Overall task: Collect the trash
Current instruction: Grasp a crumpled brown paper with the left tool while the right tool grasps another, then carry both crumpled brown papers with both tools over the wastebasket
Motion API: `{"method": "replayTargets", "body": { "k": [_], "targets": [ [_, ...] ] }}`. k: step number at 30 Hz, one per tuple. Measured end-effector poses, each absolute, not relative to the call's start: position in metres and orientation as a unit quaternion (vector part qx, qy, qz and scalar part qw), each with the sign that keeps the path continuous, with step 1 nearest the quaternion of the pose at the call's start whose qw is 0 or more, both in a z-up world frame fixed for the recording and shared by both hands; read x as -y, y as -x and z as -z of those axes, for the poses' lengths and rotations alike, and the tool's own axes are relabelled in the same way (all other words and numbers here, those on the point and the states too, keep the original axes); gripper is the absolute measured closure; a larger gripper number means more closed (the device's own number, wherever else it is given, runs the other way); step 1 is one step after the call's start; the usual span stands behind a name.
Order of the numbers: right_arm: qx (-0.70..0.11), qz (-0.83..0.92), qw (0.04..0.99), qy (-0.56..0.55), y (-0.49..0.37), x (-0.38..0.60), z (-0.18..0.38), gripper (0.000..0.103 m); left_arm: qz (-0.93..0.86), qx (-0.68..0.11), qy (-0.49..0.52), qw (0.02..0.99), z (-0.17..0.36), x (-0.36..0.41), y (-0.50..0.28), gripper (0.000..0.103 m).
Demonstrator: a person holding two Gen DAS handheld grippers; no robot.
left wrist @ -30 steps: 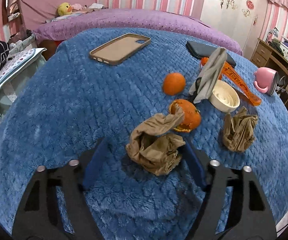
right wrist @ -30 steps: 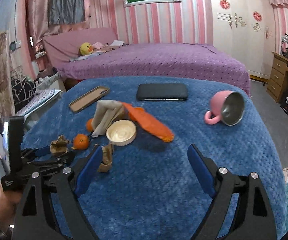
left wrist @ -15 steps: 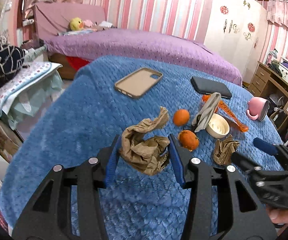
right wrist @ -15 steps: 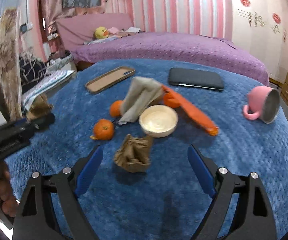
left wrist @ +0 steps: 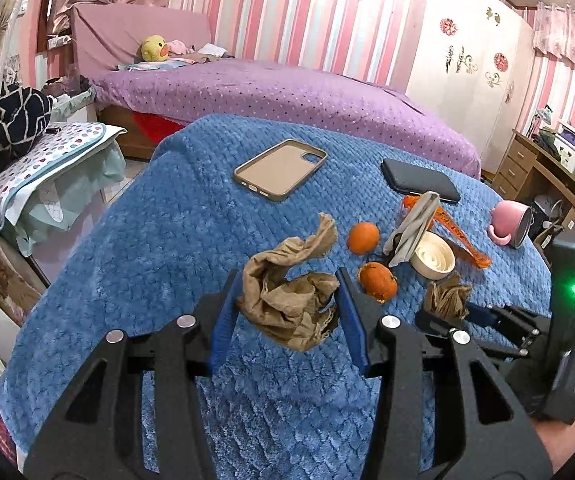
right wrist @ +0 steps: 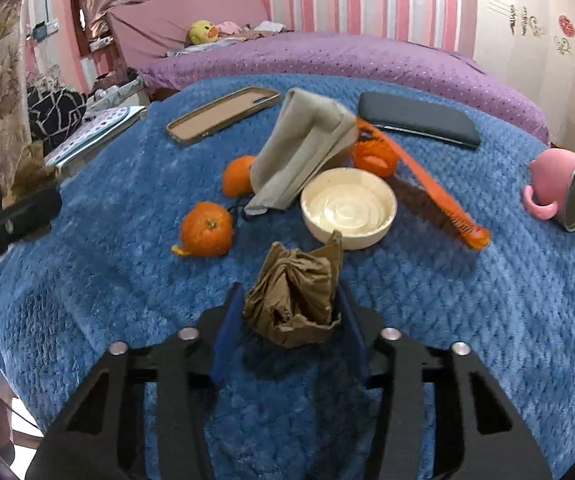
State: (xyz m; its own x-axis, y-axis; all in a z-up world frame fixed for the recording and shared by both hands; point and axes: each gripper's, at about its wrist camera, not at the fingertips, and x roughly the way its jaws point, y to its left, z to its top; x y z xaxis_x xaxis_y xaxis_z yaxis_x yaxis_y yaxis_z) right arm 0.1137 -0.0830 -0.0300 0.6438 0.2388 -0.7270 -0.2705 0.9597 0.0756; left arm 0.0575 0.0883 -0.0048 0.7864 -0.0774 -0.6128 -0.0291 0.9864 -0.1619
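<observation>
Between left gripper (left wrist: 287, 312) fingers, crumpled brown paper wad (left wrist: 287, 304) gripped, lifted off blue desk (left wrist: 167, 240). Second wad (right wrist: 293, 300), at 6 o'clock from bowl (right wrist: 347, 208), clamped by just-closed right gripper (right wrist: 287, 320). Judged light, soft, crushable; best pinched mid-bulk.

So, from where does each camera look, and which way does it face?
Left wrist view: sits on the left gripper, looks down along its fingers at the blue table and the bed behind; its fingers hold a brown paper wad; the right gripper shows at right.
Right wrist view: sits on the right gripper, faces the same way; its fingers have just been closing on a second wad; the left gripper's edge shows at left.
Shared: oranges, bowl, phone case, pink mug.
</observation>
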Motion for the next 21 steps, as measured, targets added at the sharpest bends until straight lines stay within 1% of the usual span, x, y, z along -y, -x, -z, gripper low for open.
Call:
{"method": "replayTargets", "body": {
  "k": [10,21],
  "targets": [
    [-0.344,-0.148,0.927,0.002,-0.092,0.093,-0.006,0.060,0.020,-0.309,0.075,0.948,-0.006,-0.079,-0.054,0.057],
    [-0.310,-0.125,0.943,-0.010,-0.076,0.127,-0.036,0.060,0.020,-0.294,0.070,0.953,-0.012,-0.068,-0.049,0.057]
  ]
}}
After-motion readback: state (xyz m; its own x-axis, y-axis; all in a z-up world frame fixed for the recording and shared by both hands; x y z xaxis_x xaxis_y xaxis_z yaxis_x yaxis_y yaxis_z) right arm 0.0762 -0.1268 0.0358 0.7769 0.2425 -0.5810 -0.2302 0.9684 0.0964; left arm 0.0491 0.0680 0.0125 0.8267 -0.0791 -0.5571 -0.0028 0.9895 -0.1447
